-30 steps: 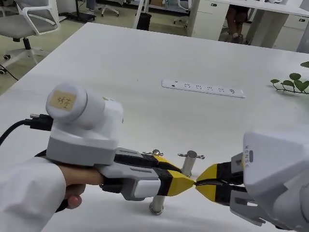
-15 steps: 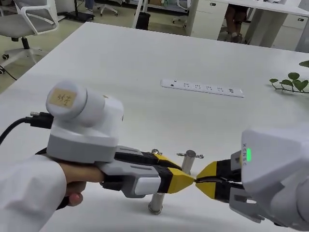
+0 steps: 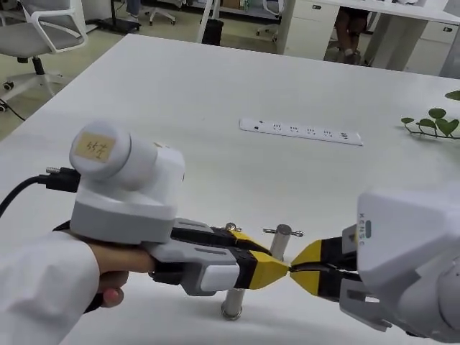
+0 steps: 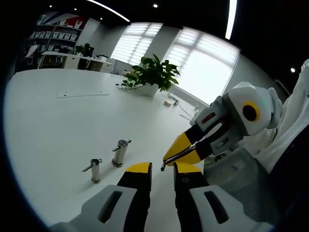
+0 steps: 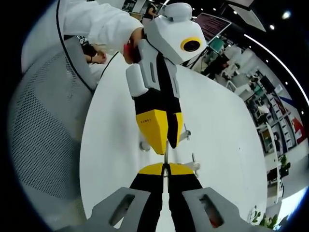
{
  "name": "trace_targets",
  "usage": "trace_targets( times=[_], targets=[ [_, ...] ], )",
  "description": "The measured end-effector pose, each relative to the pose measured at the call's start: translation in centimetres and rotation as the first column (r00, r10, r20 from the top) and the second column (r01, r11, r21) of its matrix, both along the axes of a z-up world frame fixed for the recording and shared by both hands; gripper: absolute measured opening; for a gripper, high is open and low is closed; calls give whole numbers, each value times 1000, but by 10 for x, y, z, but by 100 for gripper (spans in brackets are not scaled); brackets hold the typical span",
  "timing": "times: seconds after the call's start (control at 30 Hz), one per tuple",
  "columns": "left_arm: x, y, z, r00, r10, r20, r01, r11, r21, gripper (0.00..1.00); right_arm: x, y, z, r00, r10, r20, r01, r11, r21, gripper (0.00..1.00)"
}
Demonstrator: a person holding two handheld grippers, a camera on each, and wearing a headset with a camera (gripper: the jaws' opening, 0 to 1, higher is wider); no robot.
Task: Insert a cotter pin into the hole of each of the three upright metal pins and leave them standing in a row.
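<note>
Hardly anything is shifting since half a second ago: the left gripper (image 3: 282, 270) and right gripper (image 3: 297, 272) are staying tip to tip at the bottom centre of the head view, while the green lamp on the right one is going dark. In the right gripper view its jaws are pinching shut on a thin cotter pin (image 5: 166, 153) that is pointing up at the other's yellow tips. In the left gripper view the left jaws are standing a narrow gap apart, gripping nothing, with the cotter pin's free end reaching between them. Left of centre there, a nearer metal pin (image 4: 95, 170) and a farther metal pin (image 4: 120, 152) are standing upright on the table (image 4: 53, 121), each carrying a cross pin.
</note>
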State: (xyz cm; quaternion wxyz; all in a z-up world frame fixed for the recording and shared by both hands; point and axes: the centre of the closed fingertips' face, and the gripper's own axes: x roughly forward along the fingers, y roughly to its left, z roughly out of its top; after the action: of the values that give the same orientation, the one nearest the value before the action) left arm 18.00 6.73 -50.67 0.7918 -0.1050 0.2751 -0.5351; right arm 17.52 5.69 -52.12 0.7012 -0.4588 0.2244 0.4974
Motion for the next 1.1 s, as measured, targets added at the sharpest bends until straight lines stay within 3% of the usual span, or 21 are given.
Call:
trace_targets(
  times=[1.1],
  targets=[
    [2, -7, 3, 1000, -19, -17, 19, 1000, -24, 2, 5, -1, 9, 1000, 8, 24, -8, 1000, -4, 0]
  ],
)
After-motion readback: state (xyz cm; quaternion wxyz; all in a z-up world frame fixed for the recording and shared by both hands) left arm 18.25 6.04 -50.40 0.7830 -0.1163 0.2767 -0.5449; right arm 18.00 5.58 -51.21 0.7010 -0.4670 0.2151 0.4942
